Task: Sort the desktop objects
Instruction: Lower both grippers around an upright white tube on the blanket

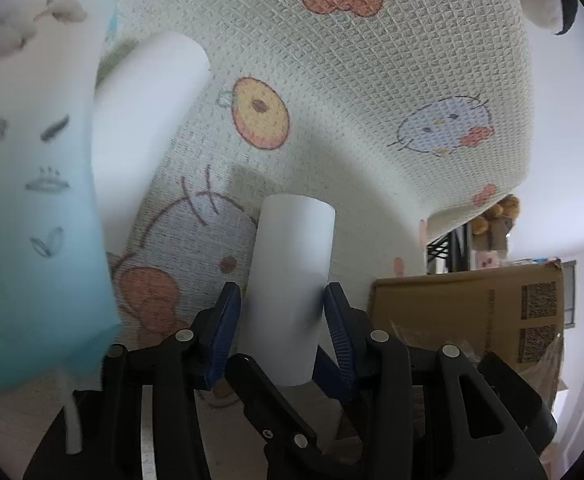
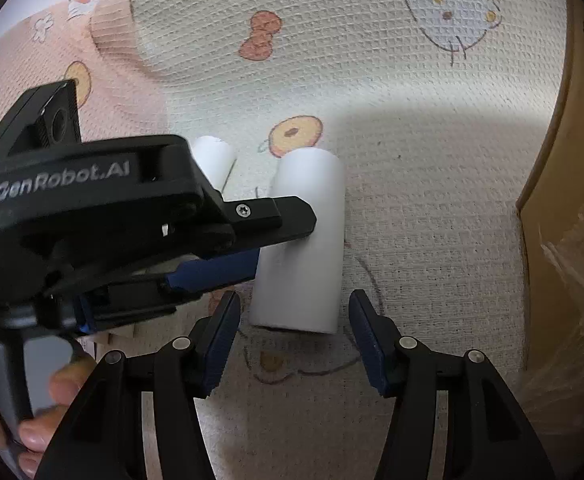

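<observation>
A white cylinder lies on the cartoon-print cloth. My left gripper is shut on the white cylinder, with a blue pad on each side of it. The right wrist view shows the same cylinder with the left gripper clamped on it from the left. My right gripper is open and empty just in front of the cylinder's near end. A second white cylinder lies behind, and it also shows in the right wrist view. A light blue packet with printed drawings stands at the left.
A brown cardboard box stands at the right, and it also shows along the right edge of the right wrist view. A folded part of the cloth lies at the back left. A hand holds the left gripper's handle.
</observation>
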A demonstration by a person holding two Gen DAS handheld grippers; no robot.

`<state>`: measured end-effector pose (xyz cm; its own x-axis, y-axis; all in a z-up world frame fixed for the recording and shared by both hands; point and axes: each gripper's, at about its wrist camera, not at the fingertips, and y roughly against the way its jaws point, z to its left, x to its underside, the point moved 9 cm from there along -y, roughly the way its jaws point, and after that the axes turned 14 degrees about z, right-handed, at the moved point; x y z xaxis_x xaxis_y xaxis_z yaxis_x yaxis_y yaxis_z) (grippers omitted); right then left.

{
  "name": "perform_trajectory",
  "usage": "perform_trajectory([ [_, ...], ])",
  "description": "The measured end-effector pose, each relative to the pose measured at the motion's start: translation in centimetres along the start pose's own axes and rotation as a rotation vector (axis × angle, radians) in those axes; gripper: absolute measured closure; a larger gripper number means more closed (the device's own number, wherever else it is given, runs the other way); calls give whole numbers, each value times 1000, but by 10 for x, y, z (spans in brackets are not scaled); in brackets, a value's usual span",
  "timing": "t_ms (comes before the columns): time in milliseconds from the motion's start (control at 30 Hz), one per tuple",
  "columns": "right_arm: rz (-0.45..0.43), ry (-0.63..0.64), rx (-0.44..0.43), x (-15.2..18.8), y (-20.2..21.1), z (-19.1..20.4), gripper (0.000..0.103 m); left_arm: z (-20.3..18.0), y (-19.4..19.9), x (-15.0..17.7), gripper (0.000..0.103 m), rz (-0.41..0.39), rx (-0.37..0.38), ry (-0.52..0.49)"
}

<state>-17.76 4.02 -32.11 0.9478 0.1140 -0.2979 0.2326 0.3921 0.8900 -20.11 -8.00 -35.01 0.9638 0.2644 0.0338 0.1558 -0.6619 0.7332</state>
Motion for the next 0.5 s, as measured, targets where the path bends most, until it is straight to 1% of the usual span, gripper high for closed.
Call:
perform_trajectory([
  [167, -2, 19, -6, 1, -2, -1, 49, -1, -3, 7, 58, -3, -7, -24],
  [300, 16, 62, -55, 11, 1, 9, 49, 4, 5, 19, 58, -16, -42, -32],
  [367, 34, 123, -75, 20, -3, 20, 49, 8, 10, 28, 58, -16, -60, -20],
  [500, 56, 223, -56, 38, -4, 33, 49, 17, 18, 49, 58, -20, -87, 0],
])
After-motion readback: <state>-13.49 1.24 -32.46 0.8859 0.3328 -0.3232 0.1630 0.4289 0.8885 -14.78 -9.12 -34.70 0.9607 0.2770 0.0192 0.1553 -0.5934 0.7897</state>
